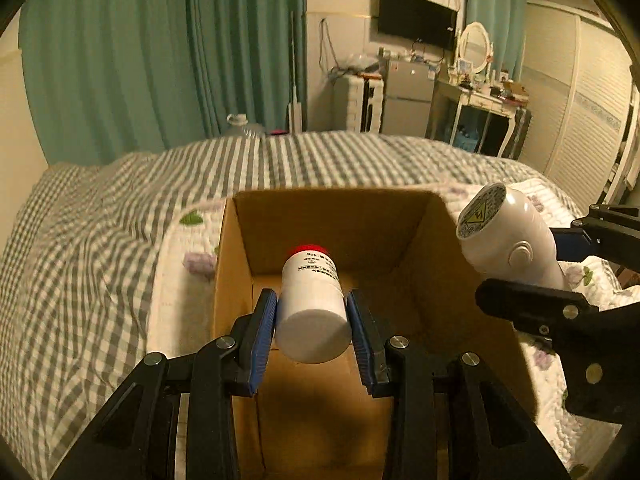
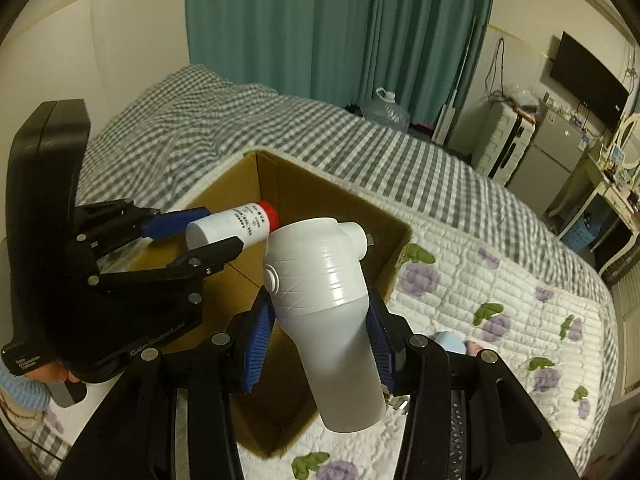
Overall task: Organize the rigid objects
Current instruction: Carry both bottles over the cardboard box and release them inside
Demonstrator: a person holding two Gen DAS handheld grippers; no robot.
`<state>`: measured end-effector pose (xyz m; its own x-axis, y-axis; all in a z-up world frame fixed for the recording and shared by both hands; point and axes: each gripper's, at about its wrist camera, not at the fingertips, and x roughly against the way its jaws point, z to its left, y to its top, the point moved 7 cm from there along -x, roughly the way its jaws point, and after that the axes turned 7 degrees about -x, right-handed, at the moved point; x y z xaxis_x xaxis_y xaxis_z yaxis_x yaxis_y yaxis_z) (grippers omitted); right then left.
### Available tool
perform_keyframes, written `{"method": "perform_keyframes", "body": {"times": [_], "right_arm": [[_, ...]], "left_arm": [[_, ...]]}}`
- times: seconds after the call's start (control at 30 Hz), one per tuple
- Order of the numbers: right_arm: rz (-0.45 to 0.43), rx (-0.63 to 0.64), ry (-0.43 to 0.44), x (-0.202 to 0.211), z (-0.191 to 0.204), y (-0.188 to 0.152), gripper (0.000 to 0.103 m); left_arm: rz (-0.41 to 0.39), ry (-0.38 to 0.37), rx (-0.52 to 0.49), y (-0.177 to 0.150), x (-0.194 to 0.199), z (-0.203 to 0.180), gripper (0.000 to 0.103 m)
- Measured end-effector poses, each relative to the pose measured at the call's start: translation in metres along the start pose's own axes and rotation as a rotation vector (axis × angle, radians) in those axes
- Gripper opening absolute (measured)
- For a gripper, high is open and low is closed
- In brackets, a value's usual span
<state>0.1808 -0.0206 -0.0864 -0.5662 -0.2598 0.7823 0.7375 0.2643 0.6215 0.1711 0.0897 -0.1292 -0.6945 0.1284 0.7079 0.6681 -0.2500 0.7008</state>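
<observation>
My left gripper [image 1: 312, 316] is shut on a white bottle with a red cap [image 1: 310, 304] and holds it over the open cardboard box [image 1: 240, 248]. The left gripper [image 2: 200, 232] and the bottle [image 2: 236, 226] also show in the right wrist view. My right gripper [image 2: 320, 328] is shut on a white handheld device with a round button [image 2: 320, 292], held above the box's right side [image 2: 396, 248]. In the left wrist view the device [image 1: 504, 236] sits at the right, gripped by the right gripper [image 1: 560, 264].
The box stands on a bed with a grey checked blanket [image 1: 100, 240] and a white floral quilt [image 2: 500, 292]. A small pale blue object [image 2: 450, 342] lies on the quilt. Teal curtains, a fridge [image 1: 408, 96], a TV and a dresser stand beyond the bed.
</observation>
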Motion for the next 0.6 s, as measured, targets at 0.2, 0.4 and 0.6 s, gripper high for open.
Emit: {"method": "perform_keyframes", "body": {"times": [0.2, 0.4, 0.6], "right_arm": [[0.011, -0.029, 0.000, -0.018, -0.001, 0.005, 0.044], [-0.012, -0.041, -0.007, -0.015, 0.000, 0.012, 0.045], [-0.017, -0.083, -0.018, -0.025, 0.001, 0.017, 0.045]], "left_arm": [[0.027, -0.024, 0.037, -0.007, -0.009, 0.004, 0.048], [0.011, -0.018, 0.060, -0.004, 0.003, 0.006, 0.062], [-0.046, 0.011, 0.103, -0.005, 0.029, 0.018, 0.063]]}}
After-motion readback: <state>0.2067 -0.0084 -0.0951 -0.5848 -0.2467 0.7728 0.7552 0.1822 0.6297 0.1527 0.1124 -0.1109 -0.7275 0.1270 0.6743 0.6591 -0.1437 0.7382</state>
